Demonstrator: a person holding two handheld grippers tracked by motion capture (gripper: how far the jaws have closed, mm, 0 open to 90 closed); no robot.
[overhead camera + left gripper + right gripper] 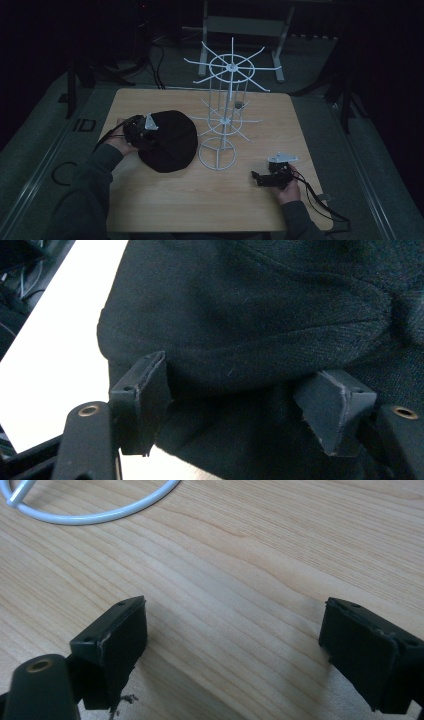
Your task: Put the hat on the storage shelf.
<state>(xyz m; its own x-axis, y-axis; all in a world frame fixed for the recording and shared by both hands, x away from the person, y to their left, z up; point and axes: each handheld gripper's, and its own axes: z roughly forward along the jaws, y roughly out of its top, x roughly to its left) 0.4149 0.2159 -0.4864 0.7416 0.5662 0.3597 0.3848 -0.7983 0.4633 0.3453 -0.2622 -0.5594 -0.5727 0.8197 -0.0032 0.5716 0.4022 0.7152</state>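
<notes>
Hat: black cloth hat (170, 142) lying flat on the left half of the table, its right edge just beside the base ring of the wire rack; in the left gripper view its dark woven fabric (250, 315) shows a seam and a soft fold.
Left gripper: the left gripper (145, 131) sits at the hat's left edge, over the brim, held by the person's left hand (122, 145); a grey plate tops it.
Left fingers: the left gripper's fingers (145, 400) stand apart, one on each side of a fold of the hat's edge, the fabric lying between and against them but not pinched.
Rack: white wire rack (227, 100) standing upright near the table's middle, with two tiers of spokes spreading out from a central post and a round base ring resting on the wood; a curve of that ring (90, 512) shows in the right gripper view.
Right gripper: the right gripper (260, 177) lies low over the table's right front part, well apart from the hat, held by the person's right hand (287, 190); a cable trails off behind it.
Right fingers: its fingers (117, 640) are spread wide over bare wood, holding nothing.
Table: light wooden table (210, 200) with rounded corners, in a dark room.
</notes>
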